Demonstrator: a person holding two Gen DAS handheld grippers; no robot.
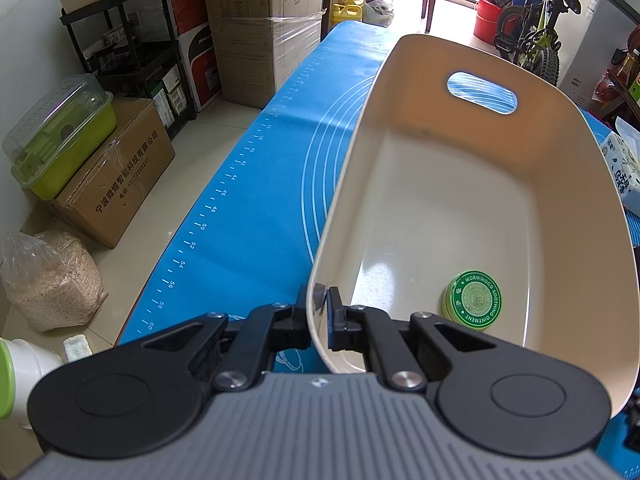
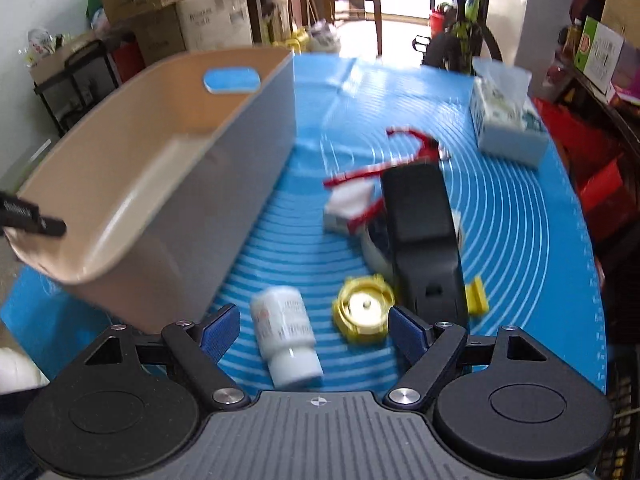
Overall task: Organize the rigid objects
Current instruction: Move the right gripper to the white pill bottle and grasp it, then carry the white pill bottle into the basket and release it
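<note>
The beige bin (image 1: pixel 460 200) sits on the blue mat (image 1: pixel 248 200), and it is the thing everything else gets measured against. Inside it, near the end closest to the person, lies one green ointment tin (image 1: pixel 472 300) — the only item in the bin so far. The left gripper (image 1: pixel 325 312) is clamped on the bin's near rim, one finger outside the wall and one inside, so it seems to be steadying the bin.

Just to the right of the bin, on the mat, a white pill bottle (image 2: pixel 286 336) lies on its side between the spread fingers of the right gripper (image 2: pixel 314 332), which is released and holds nothing. Further right from the bin sit a gold round cap (image 2: pixel 363 314), a black tape dispenser (image 2: pixel 424 240), a small yellow piece (image 2: pixel 477 296), red-handled scissors (image 2: pixel 404 156) and, furthest off, a tissue box (image 2: pixel 508 124).

The risk, as I judge it: the bottle is round and lying down — a closing finger that meets it off-centre could roll it away or knock the gold cap. A pull on the rim could also tip the bin.
</note>
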